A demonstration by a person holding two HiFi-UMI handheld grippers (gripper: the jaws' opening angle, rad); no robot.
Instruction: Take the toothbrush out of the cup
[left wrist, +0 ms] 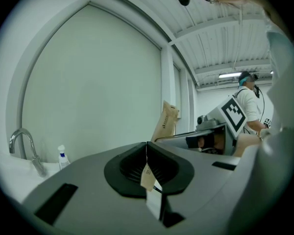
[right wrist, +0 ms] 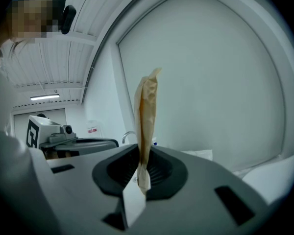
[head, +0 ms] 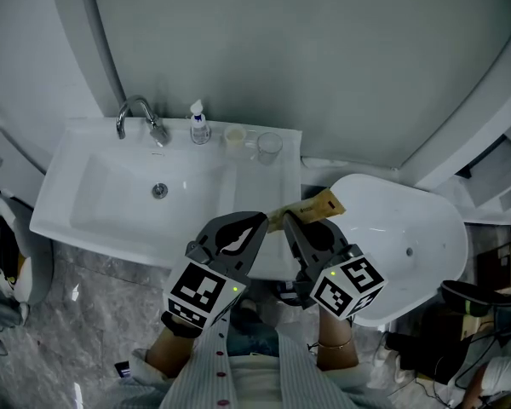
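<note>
My right gripper is shut on the lower end of a long brown paper packet. The packet stands up from the jaws and shows no contents. My left gripper is just to the left, tips almost meeting the right one, and it is shut on a small strip of the same brown paper. The packet also shows in the left gripper view. A cream cup and a clear glass cup stand on the far ledge of the washbasin. I see no toothbrush in either.
The white washbasin lies ahead and to the left, with a chrome faucet and a small pump bottle on its back ledge. A white rounded fixture stands at the right. Another person stands in the background.
</note>
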